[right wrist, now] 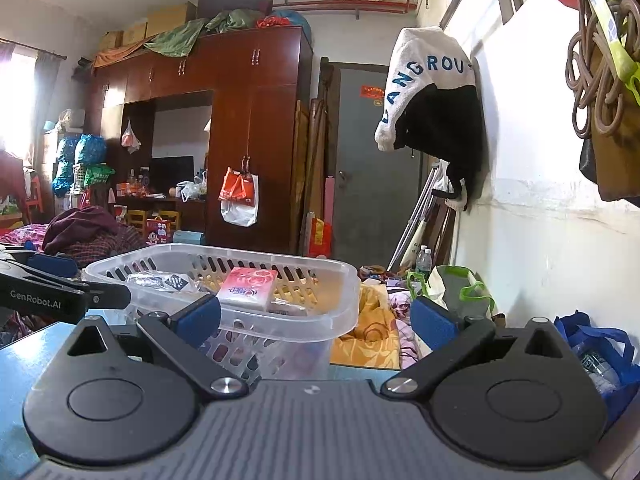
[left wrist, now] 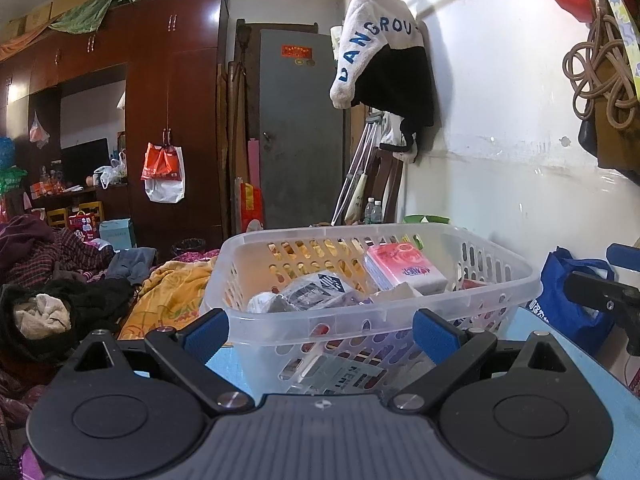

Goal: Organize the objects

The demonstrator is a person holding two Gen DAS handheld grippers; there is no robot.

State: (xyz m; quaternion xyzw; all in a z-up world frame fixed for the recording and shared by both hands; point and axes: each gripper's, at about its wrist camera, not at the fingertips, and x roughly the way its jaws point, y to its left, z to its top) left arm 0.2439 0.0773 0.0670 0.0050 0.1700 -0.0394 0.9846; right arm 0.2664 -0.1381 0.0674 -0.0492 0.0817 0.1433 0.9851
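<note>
From the left wrist camera I had my left gripper (left wrist: 320, 330) spread wide and empty, its blue pads either side of the near wall of the clear plastic basket (left wrist: 400, 320), the near rim running just beyond the fingertips. My right gripper (right wrist: 316, 316) was equally wide open and held nothing; its left pad sat in front of the basket's (right wrist: 320, 320) near right corner, while its right pad had only open air ahead of it. The basket stood on a pale blue tabletop (left wrist: 624, 392), whose far edge I could see just right of the basket in the right wrist view, so there was little table left on that side. Inside the basket lay a pink tissue pack (left wrist: 404, 268) toward the right and a clear bag with a dark label (left wrist: 312, 290) toward the left, both reaching about rim height. Past the table edge lay a yellow blanket (right wrist: 372, 320), and a blue bag (left wrist: 568, 300) sat low against the white wall on the right. Far back stood a dark red wardrobe (left wrist: 176, 92) and a grey door (left wrist: 300, 128), with a white and black garment (left wrist: 384, 52) hanging off the wall.
</note>
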